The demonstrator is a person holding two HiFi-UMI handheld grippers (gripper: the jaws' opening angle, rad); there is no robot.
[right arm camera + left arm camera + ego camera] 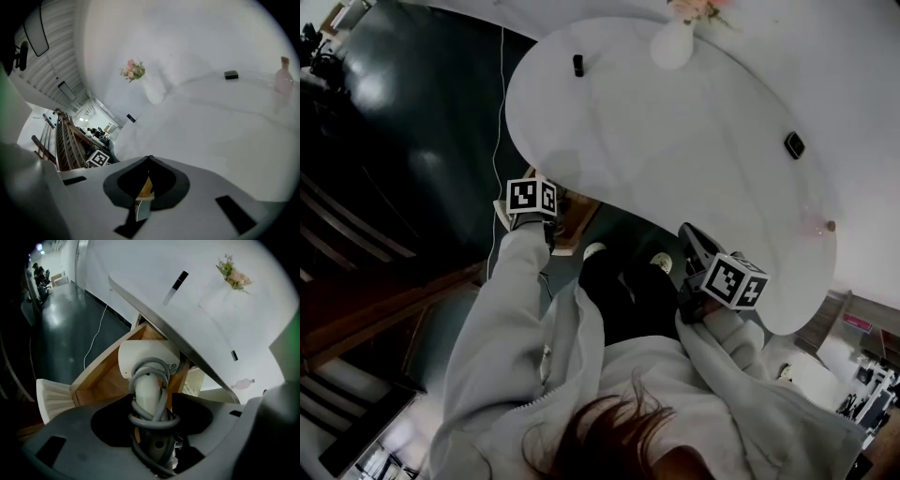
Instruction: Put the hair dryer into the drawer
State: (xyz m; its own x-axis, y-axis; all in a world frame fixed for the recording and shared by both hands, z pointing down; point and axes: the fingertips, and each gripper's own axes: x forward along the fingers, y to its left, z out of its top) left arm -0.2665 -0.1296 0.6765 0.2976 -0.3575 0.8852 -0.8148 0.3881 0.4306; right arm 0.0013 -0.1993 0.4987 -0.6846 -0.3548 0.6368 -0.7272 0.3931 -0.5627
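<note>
**Dryer at the open drawer**

I have the left gripper (152, 405) clamped on the handle of the dryer (146, 363), with its grey cord (151, 419) wound round that handle. The dryer's white head sits over the open wooden drawer (101, 376), just under the edge of the white table (197, 329). I can't tell whether it is inside. My right gripper (150, 158) hangs at the table's edge, jaws together at the tips.

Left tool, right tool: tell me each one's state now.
Left tool: closed on the hair dryer, at its cord-wrapped handle.
Right tool: closed, nothing between its tips.
</note>
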